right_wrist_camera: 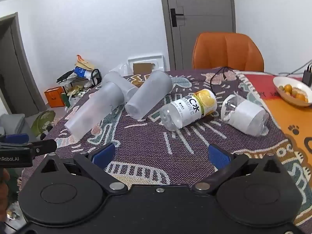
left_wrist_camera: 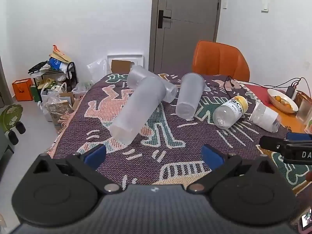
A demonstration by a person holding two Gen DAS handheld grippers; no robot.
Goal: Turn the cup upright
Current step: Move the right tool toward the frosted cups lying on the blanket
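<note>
Three frosted plastic cups lie on their sides on the patterned cloth. The nearest, longest cup (left_wrist_camera: 136, 109) (right_wrist_camera: 93, 109) points its base toward me. A second cup (left_wrist_camera: 150, 81) (right_wrist_camera: 120, 84) lies behind it. A third cup (left_wrist_camera: 190, 95) (right_wrist_camera: 149, 97) lies to the right of them. My left gripper (left_wrist_camera: 154, 156) is open and empty, just in front of the long cup. My right gripper (right_wrist_camera: 160, 154) is open and empty, in front of the bottles; its finger (left_wrist_camera: 282, 146) shows at the right edge of the left wrist view.
Two plastic bottles lie on their sides at the right: one with a yellow label (left_wrist_camera: 231, 112) (right_wrist_camera: 190, 109), one with a white label (left_wrist_camera: 265, 117) (right_wrist_camera: 245, 115). A white bowl of oranges (right_wrist_camera: 292, 91), cables and a charger sit far right. An orange chair (right_wrist_camera: 228, 52) stands behind the table.
</note>
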